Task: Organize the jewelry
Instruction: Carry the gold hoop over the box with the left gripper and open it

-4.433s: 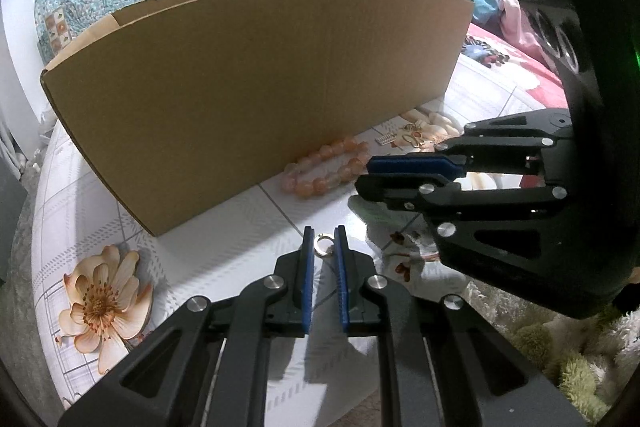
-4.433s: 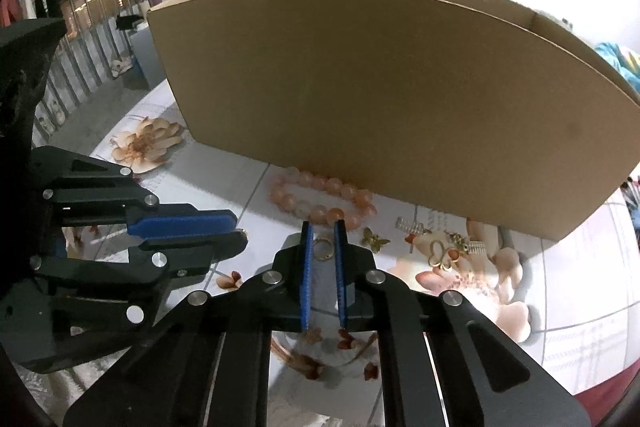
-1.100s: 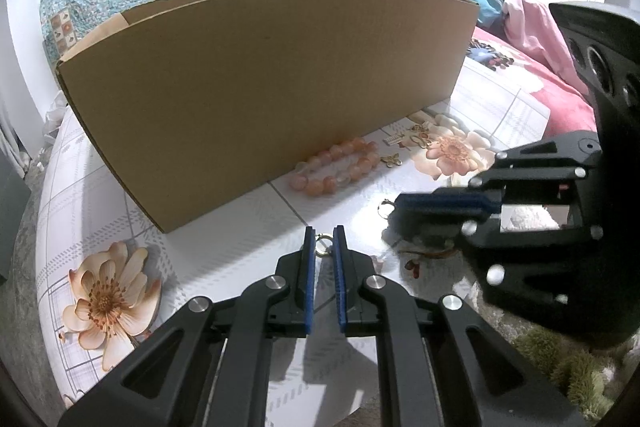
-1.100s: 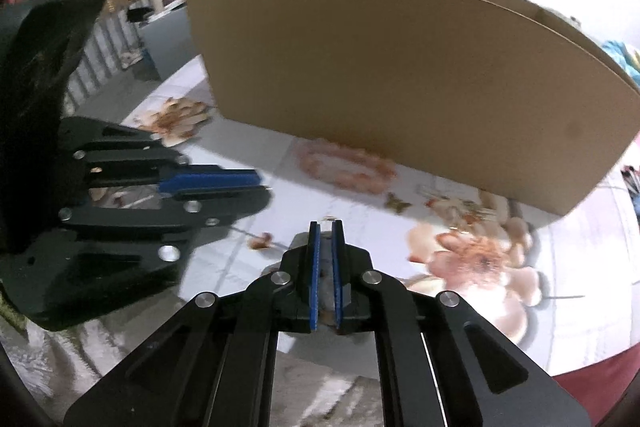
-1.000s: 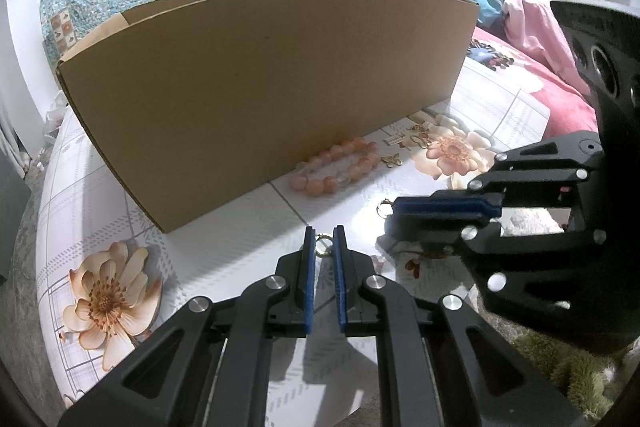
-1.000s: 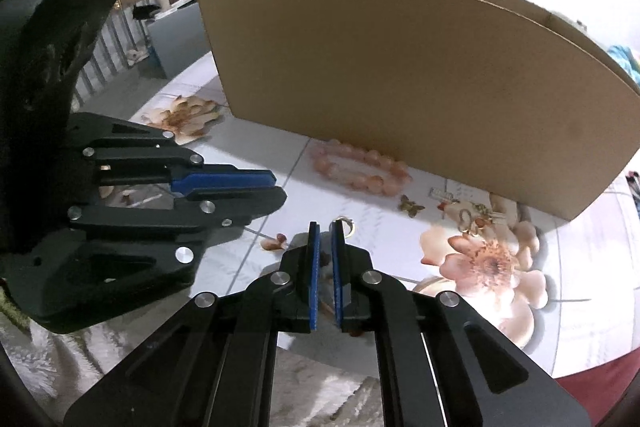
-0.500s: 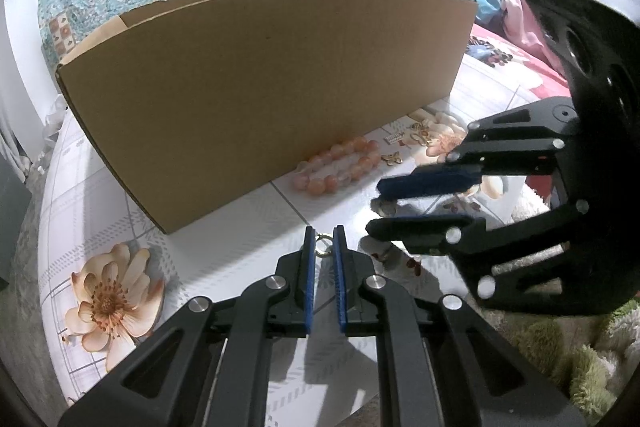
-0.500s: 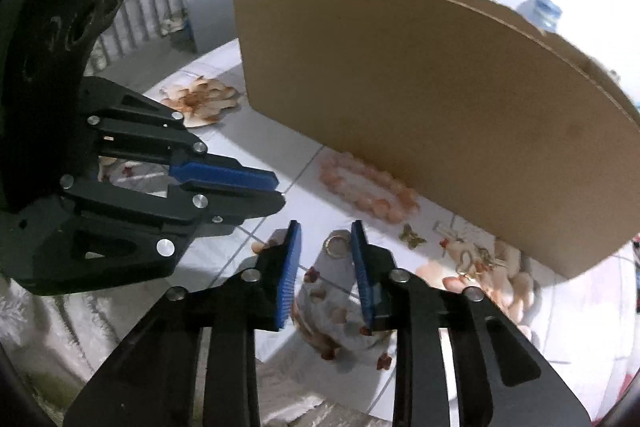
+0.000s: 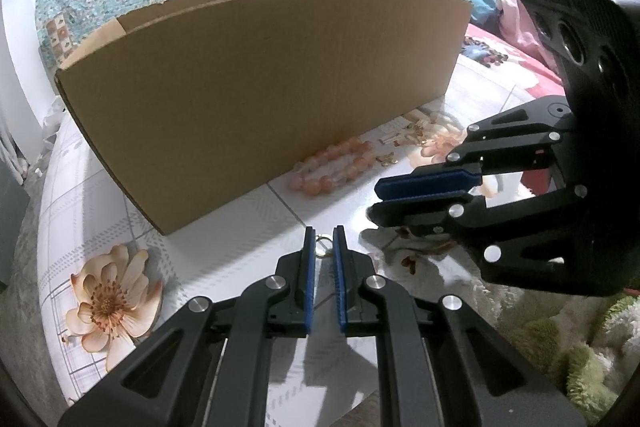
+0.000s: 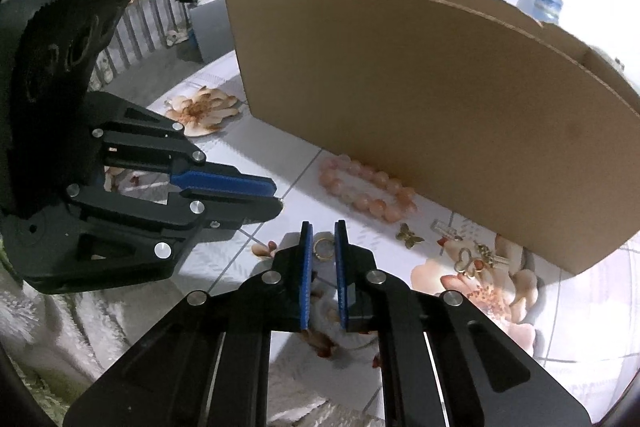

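My left gripper (image 9: pixel 323 247) is shut on a small gold ring (image 9: pixel 322 242) just above the flowered tablecloth, in front of a tall cardboard box (image 9: pixel 260 87). My right gripper (image 10: pixel 322 247) is shut on a second gold ring (image 10: pixel 323 249) low over the cloth. In the right wrist view the left gripper (image 10: pixel 278 201) comes in from the left, jaws together. In the left wrist view the right gripper (image 9: pixel 374 201) shows side-on at the right. A peach bead bracelet (image 10: pixel 364 187) lies against the box's foot, with a gold butterfly charm (image 10: pixel 409 235) beside it.
Several small gold pieces (image 10: pixel 476 259) lie on a printed flower near the box's right end. The box (image 10: pixel 420 107) walls off the far side of the table. A shaggy rug (image 9: pixel 560 347) shows below the table's near edge (image 9: pixel 320 403). The two grippers stand close together.
Half a second ago the right gripper's jaws stood wide around its ring; now they have drawn in against it, and the gripper has rolled level. The left gripper and its ring have not moved.
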A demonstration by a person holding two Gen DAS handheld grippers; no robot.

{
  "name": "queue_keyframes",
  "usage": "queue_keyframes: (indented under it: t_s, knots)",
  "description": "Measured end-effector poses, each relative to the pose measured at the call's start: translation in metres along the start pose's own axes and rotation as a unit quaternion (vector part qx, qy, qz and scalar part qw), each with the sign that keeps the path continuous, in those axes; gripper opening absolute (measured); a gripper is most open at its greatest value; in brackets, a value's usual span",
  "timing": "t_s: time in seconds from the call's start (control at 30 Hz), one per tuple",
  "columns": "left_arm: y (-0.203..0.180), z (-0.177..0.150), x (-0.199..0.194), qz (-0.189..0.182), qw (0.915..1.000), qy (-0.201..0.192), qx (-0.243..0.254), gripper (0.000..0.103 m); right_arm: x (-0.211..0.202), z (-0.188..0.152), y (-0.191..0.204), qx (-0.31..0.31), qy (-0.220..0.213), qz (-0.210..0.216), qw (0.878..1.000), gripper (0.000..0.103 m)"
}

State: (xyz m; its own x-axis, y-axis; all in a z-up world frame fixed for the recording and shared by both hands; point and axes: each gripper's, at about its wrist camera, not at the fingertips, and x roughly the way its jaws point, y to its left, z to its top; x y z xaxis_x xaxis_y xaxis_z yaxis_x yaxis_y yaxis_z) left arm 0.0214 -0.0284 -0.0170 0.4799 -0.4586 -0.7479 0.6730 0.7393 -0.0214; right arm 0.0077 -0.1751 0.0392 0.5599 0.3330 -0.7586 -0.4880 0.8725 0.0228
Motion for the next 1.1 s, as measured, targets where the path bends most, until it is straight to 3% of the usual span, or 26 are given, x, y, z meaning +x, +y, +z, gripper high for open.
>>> queue_keyframes:
  t_s: [0.27,0.5,0.6,0.7,0.87,0.97,1.1]
  knots:
    - [-0.003,0.006,-0.022,-0.003,0.9997,-0.021,0.011,0.008,-0.036,0.009,-0.007,0.026,-0.041,-0.004,0.999,0.009]
    - [0.005,0.051,-0.091,-0.042,0.9918,-0.121,0.009,0.008,-0.088,0.059,-0.017,0.040,-0.137,0.015,0.990,0.009]
    - [0.018,0.077,-0.100,-0.041,0.9892,-0.140,0.004,0.008,-0.086,0.083,-0.034,0.062,-0.146,0.026,0.987,0.009]
    - [0.037,0.105,-0.079,-0.007,0.9937,-0.112,-0.008,0.008,-0.061,0.103,-0.057,0.096,-0.111,0.029,0.989,0.009]
    - [0.070,0.134,-0.018,0.009,0.9985,-0.011,-0.052,0.008,-0.008,0.121,-0.098,0.178,-0.014,0.050,0.983,0.011]
    - [0.083,0.134,0.000,-0.003,0.9967,0.020,-0.079,0.008,-0.002,0.121,-0.111,0.200,-0.006,0.041,0.979,0.019]
    - [0.085,0.131,0.001,0.013,0.9966,0.018,-0.079,0.014,-0.017,0.121,-0.119,0.209,-0.034,0.045,0.976,0.027]
